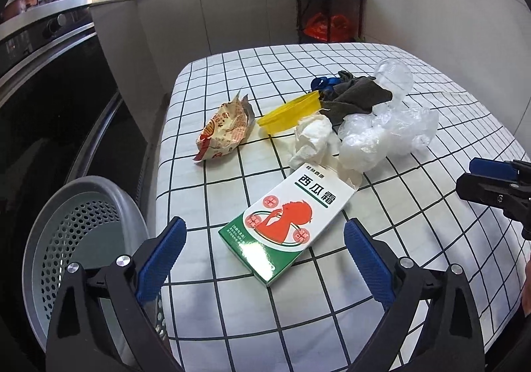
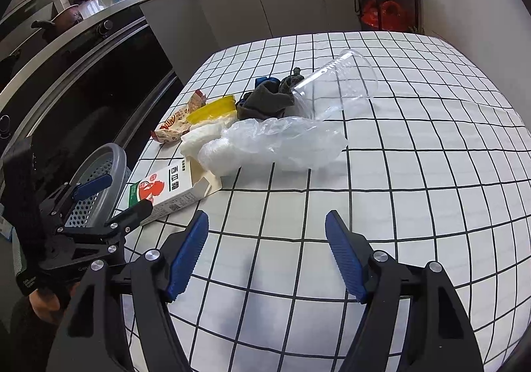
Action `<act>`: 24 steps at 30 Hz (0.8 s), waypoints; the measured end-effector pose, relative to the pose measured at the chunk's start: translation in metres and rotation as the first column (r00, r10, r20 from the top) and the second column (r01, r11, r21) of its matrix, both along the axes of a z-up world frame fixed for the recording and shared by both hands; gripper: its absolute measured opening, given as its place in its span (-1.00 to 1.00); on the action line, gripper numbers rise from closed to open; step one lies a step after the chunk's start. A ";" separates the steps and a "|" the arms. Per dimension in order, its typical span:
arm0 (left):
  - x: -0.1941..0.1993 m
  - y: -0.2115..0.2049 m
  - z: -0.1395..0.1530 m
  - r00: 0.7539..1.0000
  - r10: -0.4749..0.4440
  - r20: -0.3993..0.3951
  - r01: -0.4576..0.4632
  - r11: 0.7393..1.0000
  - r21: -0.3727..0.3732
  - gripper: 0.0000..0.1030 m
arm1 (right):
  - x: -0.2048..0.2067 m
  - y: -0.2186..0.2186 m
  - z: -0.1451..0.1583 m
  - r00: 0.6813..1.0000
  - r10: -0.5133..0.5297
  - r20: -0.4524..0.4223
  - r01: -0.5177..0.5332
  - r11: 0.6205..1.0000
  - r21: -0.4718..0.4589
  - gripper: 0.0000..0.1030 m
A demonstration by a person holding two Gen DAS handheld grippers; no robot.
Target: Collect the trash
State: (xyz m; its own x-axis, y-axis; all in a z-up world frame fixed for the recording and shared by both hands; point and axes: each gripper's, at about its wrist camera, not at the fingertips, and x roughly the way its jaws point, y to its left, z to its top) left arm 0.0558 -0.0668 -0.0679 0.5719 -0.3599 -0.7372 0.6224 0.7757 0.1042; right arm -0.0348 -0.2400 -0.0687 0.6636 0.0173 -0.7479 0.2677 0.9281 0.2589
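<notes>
A: On the checked desk [image 1: 398, 239], near its left edge: white-and-green carton [image 1: 285, 222] lying flat, red figure on its face, one end flap open. Nothing grips it.

B: Left gripper [image 1: 262, 239]?

A: Fingers spread wide, one blue pad either side of the carton's near end as the left wrist view shows it, neither pad touching. No earlier frame to compare.

B: Rest of the trash?

A: Beyond the carton, crumpled white tissue [image 1: 312, 139] touching its far end; clear plastic bag [image 2: 275, 142] just beside that. Further back: yellow lid [image 1: 288, 114], snack wrapper [image 1: 225, 129] to its left, dark cloth [image 2: 265, 101], clear cup [image 2: 341, 83] on its side.

B: Bin?

A: Grey perforated basket [image 1: 89, 226] off the desk's left edge, below the left gripper.

B: Right gripper [image 2: 267, 252]?

A: Fingers parted, empty, over bare desk, well short of the bag.
</notes>
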 end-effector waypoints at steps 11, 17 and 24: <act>0.007 -0.014 -0.009 0.996 -0.084 -0.027 0.085 0.996 0.030 0.84 | 0.001 -0.001 0.001 1.000 0.015 0.006 -0.015 0.999 0.036 0.36; 0.014 -0.021 -0.017 0.991 -0.118 -0.063 0.120 0.992 0.043 0.84 | 0.001 0.001 0.001 1.000 0.019 0.006 -0.019 0.999 0.039 0.36; 0.022 -0.026 -0.024 0.987 -0.130 -0.097 0.135 0.990 0.045 0.84 | 0.001 0.001 0.000 1.000 0.021 0.004 -0.021 0.999 0.043 0.36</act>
State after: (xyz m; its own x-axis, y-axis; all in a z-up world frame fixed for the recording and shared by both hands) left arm 0.0777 -0.0932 -0.0919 0.4494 -0.3883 -0.8045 0.7284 0.6806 0.0783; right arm -0.0338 -0.2391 -0.0688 0.6650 0.0635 -0.7441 0.2475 0.9213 0.2999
